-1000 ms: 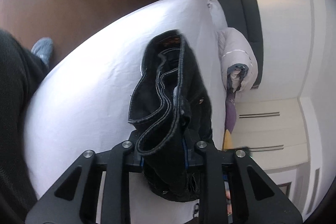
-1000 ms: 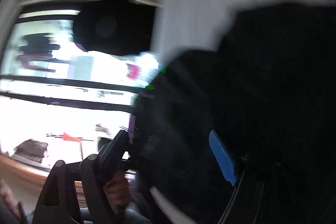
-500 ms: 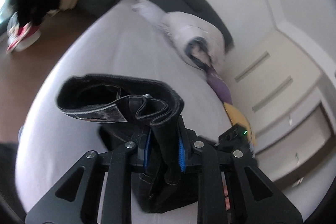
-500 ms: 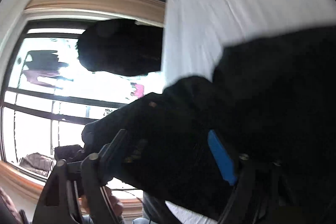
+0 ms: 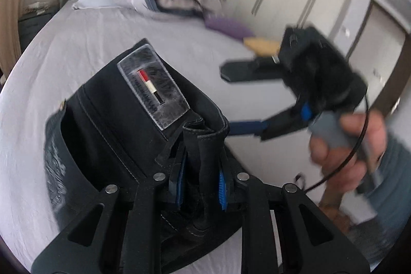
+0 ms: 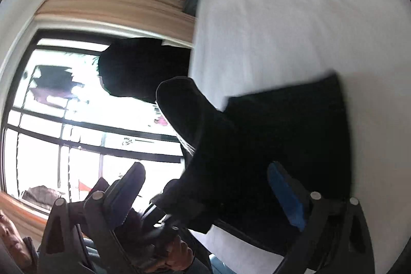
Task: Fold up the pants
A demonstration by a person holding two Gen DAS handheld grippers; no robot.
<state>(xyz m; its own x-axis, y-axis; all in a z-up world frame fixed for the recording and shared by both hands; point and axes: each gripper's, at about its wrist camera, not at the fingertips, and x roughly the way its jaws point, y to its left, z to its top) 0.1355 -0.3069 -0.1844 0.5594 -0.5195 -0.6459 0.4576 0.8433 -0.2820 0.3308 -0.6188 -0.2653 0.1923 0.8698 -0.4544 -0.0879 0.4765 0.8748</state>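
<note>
Pants [image 5: 133, 120] sit clenched in left hand-held gripper [image 5: 200, 186]; only its view shows right hand-held gripper [image 5: 231, 99] opening, unloaded.

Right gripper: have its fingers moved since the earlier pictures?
Yes. The right gripper is opening; its fingers stand wider across the black pants, no longer pressing them.

The right hand-held gripper [image 6: 205, 191] has its jaws wide and opening, with nothing pressed between the blue pads [image 6: 287, 199]. The black pants [image 6: 277, 140] lie folded on the white bed [image 6: 282, 17], partly behind the right finger. On the left a bright window [image 6: 64, 120] shows, with a dark shape [image 6: 138, 66] before it. A hand [image 6: 177, 258] is visible near the bottom.
</note>
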